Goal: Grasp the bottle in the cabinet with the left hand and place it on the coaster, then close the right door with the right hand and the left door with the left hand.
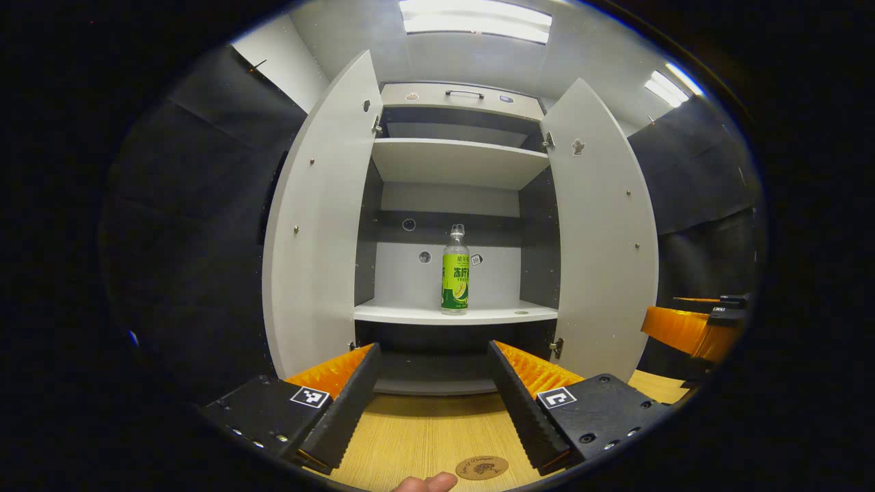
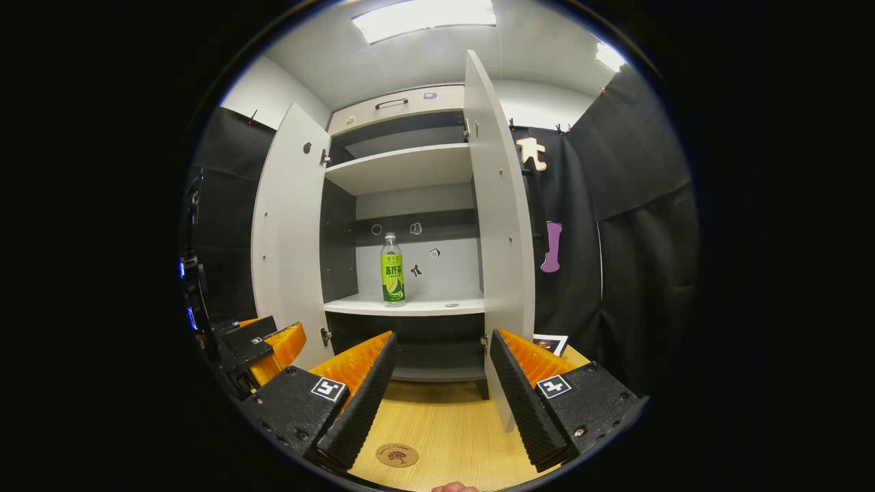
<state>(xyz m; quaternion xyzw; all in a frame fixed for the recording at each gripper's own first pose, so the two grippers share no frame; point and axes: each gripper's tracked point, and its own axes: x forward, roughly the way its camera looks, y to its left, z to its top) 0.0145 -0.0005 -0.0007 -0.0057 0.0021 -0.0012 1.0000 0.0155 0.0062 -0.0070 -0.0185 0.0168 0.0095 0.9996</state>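
bottle [image 1: 455, 269] standing upright on cabinet [image 1: 456, 163] lower shelf, between both doors | left door [image 1: 316, 225] and right door [image 1: 602, 232] hanging wide open | coaster [image 1: 482, 467] lying on table [image 1: 424, 430] in front | left gripper [image 1: 433, 403] spread wide, grasping nothing | right gripper [image 2: 441, 396] spread wide, grasping nothing

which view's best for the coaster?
Right gripper view: the coaster lies whole on the wooden table, between the right tongs fingers, with its printed motif visible. In the left gripper view the coaster sits at the bottom edge, flattened by the lens, beside a fingertip.
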